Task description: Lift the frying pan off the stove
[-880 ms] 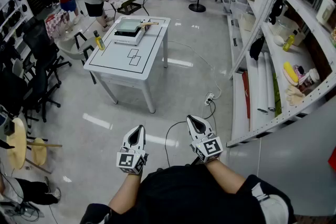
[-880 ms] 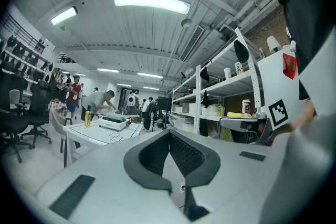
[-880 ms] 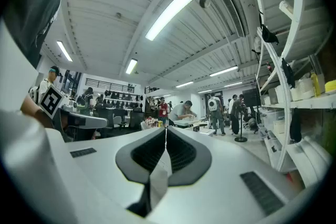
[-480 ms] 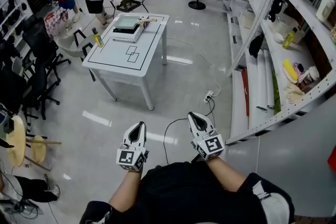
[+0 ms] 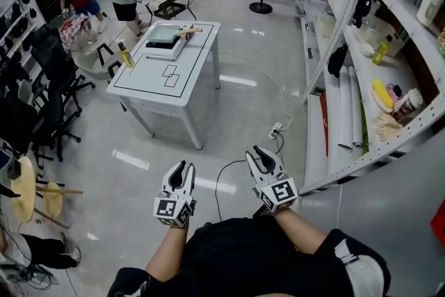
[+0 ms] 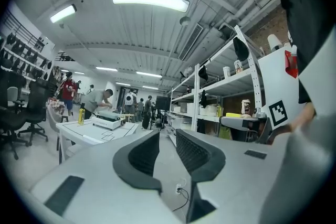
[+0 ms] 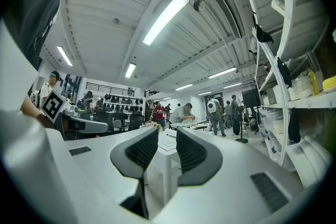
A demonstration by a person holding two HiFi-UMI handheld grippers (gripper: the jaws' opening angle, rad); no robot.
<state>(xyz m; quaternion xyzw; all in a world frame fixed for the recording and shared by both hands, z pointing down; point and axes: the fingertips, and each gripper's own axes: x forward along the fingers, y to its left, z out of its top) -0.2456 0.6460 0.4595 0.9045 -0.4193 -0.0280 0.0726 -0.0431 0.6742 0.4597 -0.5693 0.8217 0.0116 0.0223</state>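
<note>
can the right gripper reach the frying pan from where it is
Probably not yet: the right gripper, jaws apart and empty, is close to the person's body, while the frying pan sits on the stove at the far end of the table, across the floor. Nothing blocks the way.

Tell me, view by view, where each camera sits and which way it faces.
Head view: on the person's head, steeply down at floor and white table; forearms, left gripper and right gripper show.
Left gripper view: rides the left gripper, level along its open, empty jaws toward the table; right gripper's marker cube at right.
Right gripper view: rides the right gripper, level along its open, empty jaws toward the table; left gripper's marker cube at left.
Shared: all three show the table and shelving.
</note>
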